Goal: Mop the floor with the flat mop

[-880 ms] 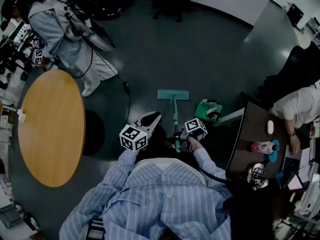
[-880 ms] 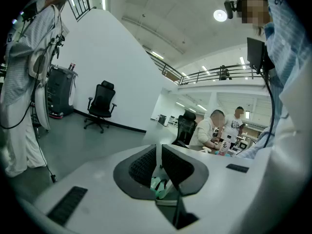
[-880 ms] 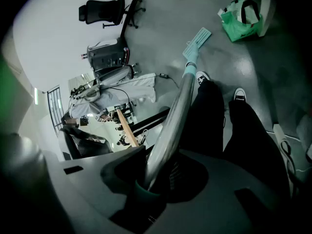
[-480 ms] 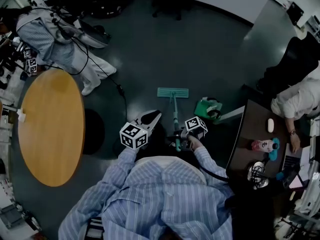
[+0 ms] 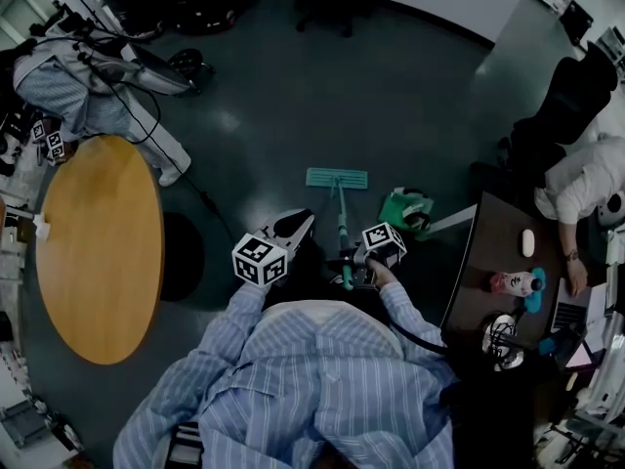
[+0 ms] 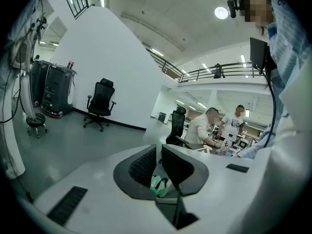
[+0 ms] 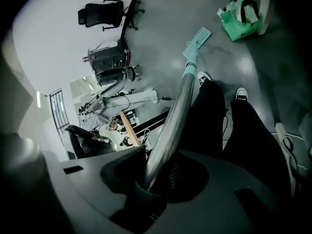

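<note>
The flat mop's teal head lies flat on the dark floor ahead of me. Its handle runs back to my right gripper, which is shut on it near the teal grip. In the right gripper view the metal handle rises from between the jaws of the right gripper toward the mop head. My left gripper hangs left of the handle, apart from it. In its own view the left gripper has its jaws nearly together with nothing between them.
A green bag sits on the floor right of the mop head. A round wooden table stands at the left and a dark desk with a seated person at the right. Another person trails a cable at the far left.
The person at the upper left has walked further left, dragging the cable along. The mop and both grippers have hardly moved.
</note>
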`<act>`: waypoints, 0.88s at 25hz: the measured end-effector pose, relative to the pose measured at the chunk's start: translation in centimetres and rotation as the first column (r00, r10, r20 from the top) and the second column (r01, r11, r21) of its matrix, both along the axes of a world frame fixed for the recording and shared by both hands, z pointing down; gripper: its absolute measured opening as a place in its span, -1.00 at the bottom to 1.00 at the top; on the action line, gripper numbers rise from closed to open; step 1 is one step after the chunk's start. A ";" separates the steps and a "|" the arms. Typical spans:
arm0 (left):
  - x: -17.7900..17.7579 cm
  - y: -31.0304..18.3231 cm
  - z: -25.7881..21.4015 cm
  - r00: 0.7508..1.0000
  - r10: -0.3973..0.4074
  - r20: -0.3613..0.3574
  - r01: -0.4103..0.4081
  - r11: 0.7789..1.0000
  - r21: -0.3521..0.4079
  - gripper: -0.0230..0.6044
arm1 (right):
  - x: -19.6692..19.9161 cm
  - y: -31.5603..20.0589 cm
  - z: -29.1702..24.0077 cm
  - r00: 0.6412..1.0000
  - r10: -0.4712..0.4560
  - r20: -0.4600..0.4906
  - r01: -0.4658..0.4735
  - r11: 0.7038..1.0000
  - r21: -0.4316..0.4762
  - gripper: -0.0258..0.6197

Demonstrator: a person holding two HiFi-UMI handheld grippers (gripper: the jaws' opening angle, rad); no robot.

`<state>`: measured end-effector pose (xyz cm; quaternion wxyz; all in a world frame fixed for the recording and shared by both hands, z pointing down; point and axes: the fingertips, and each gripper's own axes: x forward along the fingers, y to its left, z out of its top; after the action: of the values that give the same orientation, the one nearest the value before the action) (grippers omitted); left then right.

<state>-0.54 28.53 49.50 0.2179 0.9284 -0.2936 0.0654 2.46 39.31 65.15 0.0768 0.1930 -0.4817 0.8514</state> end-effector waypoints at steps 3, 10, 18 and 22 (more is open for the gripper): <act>0.5 -0.5 -0.3 1.000 0.001 -0.001 -0.001 1.000 0.009 -0.80 | 0.4 -0.2 -0.2 1.000 -0.003 0.003 0.003 1.000 -0.002 -0.54; 1.2 -2.2 -0.9 1.000 -0.010 -0.019 0.010 1.000 0.013 -0.80 | 1.3 -1.3 0.3 0.999 -0.045 -0.025 0.045 0.999 -0.003 -0.54; 1.6 -8.4 0.0 1.000 -0.014 -0.026 0.014 1.000 0.008 -0.80 | 2.3 -6.8 0.7 0.995 -0.089 -0.048 0.089 0.996 0.008 -0.54; 1.3 -13.8 1.1 1.000 -0.012 -0.029 0.012 1.000 -0.016 -0.80 | 2.9 -11.7 0.9 0.989 -0.126 -0.077 0.126 0.992 0.005 -0.54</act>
<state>0.75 14.76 50.64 0.2297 0.9258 -0.2955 0.0529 5.35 27.66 66.01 0.1479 0.1951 -0.4939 0.8344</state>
